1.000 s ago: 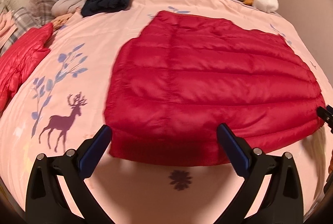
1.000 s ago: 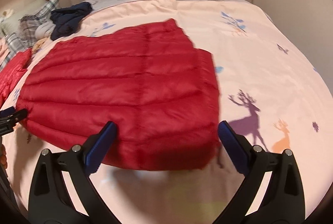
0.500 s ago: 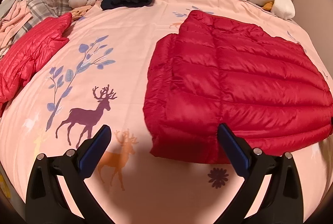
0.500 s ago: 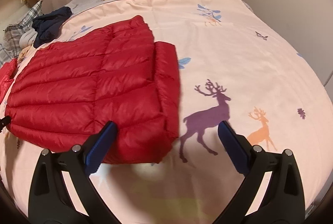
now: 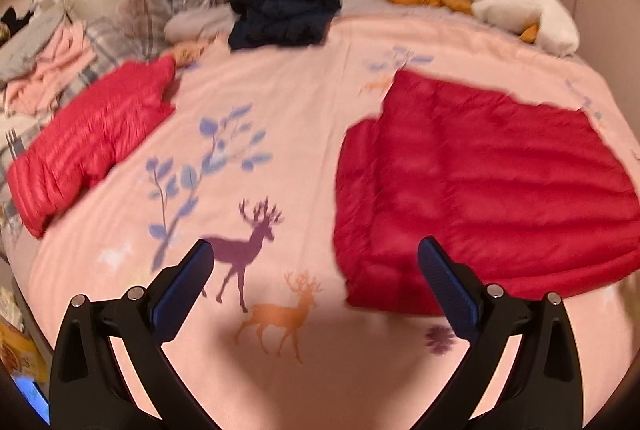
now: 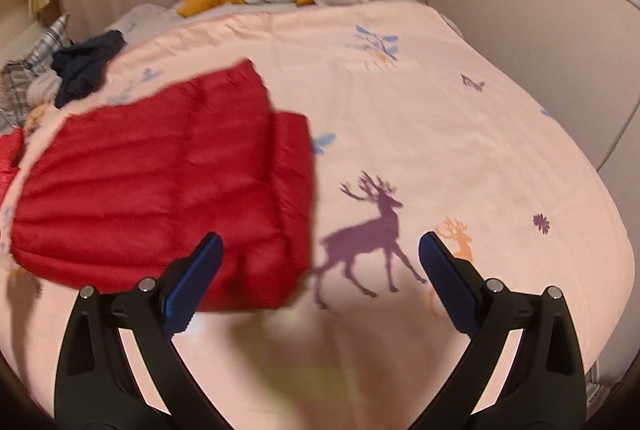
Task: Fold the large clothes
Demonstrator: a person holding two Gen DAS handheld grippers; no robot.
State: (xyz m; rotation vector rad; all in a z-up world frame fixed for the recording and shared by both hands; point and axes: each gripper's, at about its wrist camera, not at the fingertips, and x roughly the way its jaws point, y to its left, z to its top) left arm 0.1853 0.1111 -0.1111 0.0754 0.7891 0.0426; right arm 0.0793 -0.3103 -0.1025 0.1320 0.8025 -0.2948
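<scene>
A dark red quilted puffer garment [image 5: 480,182] lies flat on the pink bedspread [image 5: 280,110], partly folded, with a narrow folded strip along each side edge. In the right wrist view the same garment [image 6: 160,182] fills the left half. My left gripper [image 5: 316,270] hangs open above the bedspread, just off the garment's left near corner. Over the deer print beside the garment's right near corner, my right gripper [image 6: 320,262] is also open. Neither holds anything.
A second, brighter red puffer [image 5: 92,146] lies at the bed's left side. A dark navy garment [image 5: 280,14], checked pillows [image 5: 168,2] and a white plush toy [image 5: 520,14] sit along the head of the bed. The wall [image 6: 540,30] runs close on the right.
Both grippers have swung outward from over the garment's near edge, left one leftward, right one rightward. The garment now sits off to the side in each view. Both stayed open.
</scene>
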